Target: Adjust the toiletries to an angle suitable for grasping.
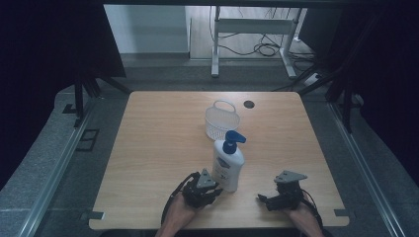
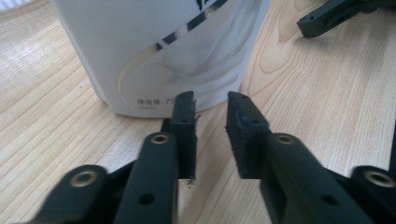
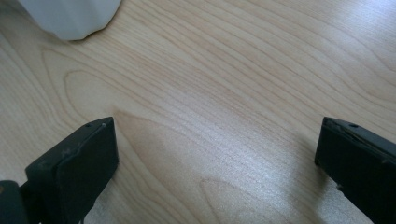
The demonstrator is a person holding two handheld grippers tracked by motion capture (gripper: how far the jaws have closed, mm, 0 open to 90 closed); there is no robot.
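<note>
My left tongs (image 2: 210,105) sit low on the worktop (image 1: 158,148), jaws parted by a narrow gap with nothing between them, tips just short of the base of the white pump bottle (image 1: 228,165). My right tongs (image 1: 267,200) rest spread wide and empty, well to the bottle's right. The bottle stands upright at mid-worktop, the white basket (image 1: 222,121) just behind it. My worry: that gap looks far narrower than the bottle, so pushing forward would nudge the base and could topple it toward the basket.
</note>
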